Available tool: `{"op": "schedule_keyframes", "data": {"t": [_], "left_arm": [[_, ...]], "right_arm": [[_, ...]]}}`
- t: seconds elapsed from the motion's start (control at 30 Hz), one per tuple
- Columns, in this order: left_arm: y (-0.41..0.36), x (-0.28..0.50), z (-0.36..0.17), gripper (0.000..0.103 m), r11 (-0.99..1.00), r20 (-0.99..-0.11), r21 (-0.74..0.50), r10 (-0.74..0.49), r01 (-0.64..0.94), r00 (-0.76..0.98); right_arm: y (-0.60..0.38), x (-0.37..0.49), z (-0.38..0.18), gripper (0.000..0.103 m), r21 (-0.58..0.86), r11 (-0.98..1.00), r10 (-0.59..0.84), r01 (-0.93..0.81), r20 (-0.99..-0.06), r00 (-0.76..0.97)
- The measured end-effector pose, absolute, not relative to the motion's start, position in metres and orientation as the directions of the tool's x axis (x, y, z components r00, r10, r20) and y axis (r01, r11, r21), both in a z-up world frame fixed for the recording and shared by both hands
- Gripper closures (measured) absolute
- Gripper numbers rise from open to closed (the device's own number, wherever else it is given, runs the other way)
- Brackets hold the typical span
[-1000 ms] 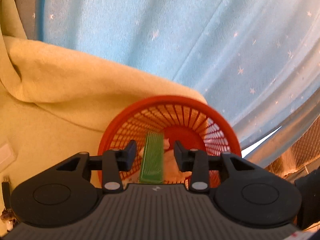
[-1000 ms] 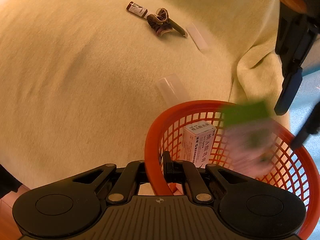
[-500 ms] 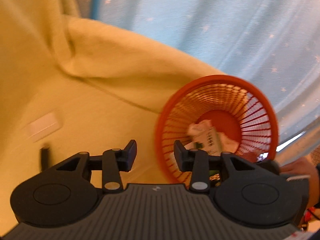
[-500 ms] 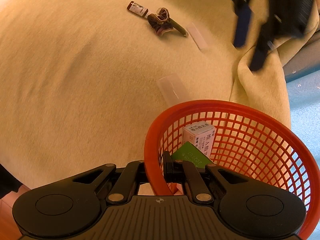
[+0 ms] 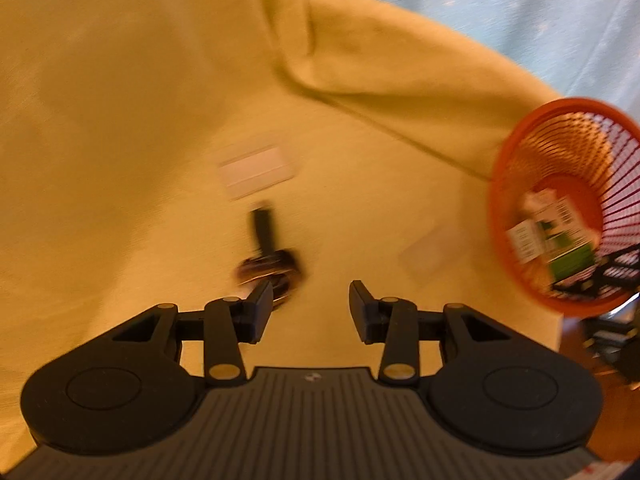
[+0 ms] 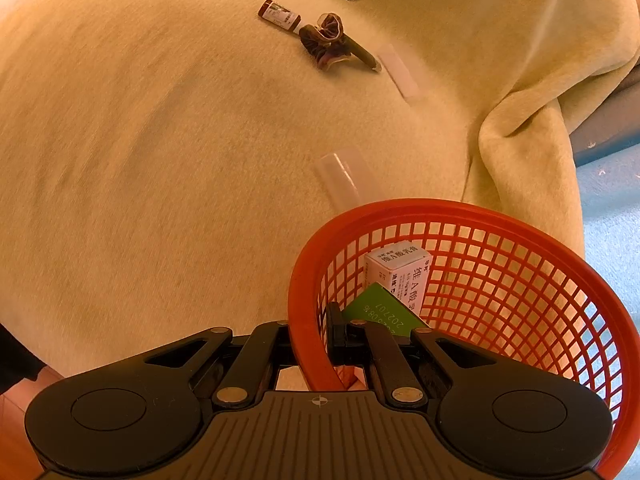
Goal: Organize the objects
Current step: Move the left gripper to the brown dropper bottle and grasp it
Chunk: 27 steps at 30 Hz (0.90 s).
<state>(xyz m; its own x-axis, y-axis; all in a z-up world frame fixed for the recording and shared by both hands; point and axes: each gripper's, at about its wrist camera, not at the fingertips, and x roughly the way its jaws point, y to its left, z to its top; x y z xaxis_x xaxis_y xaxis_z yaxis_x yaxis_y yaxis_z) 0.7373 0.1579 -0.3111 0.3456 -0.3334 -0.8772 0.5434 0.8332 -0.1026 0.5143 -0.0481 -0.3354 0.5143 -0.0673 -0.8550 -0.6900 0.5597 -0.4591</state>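
A pale yellow fleece blanket (image 6: 168, 152) covers the whole surface, with a thick fold (image 6: 520, 120) at its far right side. Beyond the fold there is light blue fabric (image 5: 520, 12) with small pale marks; the left wrist view is blurred.

The right gripper (image 6: 312, 344) has its fingers clamped on the rim of the orange basket (image 6: 520, 236), one finger outside the wall and one inside. The basket is at the blanket's edge. In it lie a white box (image 6: 400, 268) with printed characters and a green box (image 6: 380, 312), which leans against the white one with its printed end toward the camera.

The left gripper (image 5: 311, 306) is empty, its fingers wide apart, and it hangs over the blanket near the loose things. These lie well apart from the basket: a dark red scrunchie (image 6: 325, 40), a small brown bottle (image 6: 279, 14) with a label just beside it, and a dark stick (image 6: 362, 54) whose long axis runs from the scrunchie toward a flat white strip (image 6: 398, 70). A clear tube (image 6: 340, 180) lies just beside the basket rim, its long axis pointing toward the basket.
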Motion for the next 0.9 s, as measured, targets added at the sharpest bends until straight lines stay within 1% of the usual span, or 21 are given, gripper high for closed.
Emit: {"op": "schedule_keyframes", "data": {"t": [0.1,0.4,0.63,0.9], "left_arm": [[0.171,0.743,-0.320,0.064,0.847,-0.890,-0.068,-0.290,0.528,0.351],[0.187,0.750,-0.350,0.063,0.837,-0.915,0.017,-0.208,0.547,0.346],[0.185,0.754,-0.369,0.063,0.819,-0.926,0.047,-0.179,0.571,0.332],[0.188,0.760,-0.395,0.064,0.806,-0.944,0.046,-0.158,0.590,0.289]], "right_arm": [[-0.048,0.514,-0.335,0.102,-0.459,0.559,-0.069,-0.690,-0.856,0.513],[-0.047,0.512,-0.335,0.102,-0.457,0.555,-0.072,-0.695,-0.859,0.507],[-0.047,0.512,-0.335,0.102,-0.457,0.552,-0.074,-0.697,-0.860,0.506],[-0.046,0.511,-0.334,0.102,-0.458,0.548,-0.074,-0.700,-0.860,0.505]]}}
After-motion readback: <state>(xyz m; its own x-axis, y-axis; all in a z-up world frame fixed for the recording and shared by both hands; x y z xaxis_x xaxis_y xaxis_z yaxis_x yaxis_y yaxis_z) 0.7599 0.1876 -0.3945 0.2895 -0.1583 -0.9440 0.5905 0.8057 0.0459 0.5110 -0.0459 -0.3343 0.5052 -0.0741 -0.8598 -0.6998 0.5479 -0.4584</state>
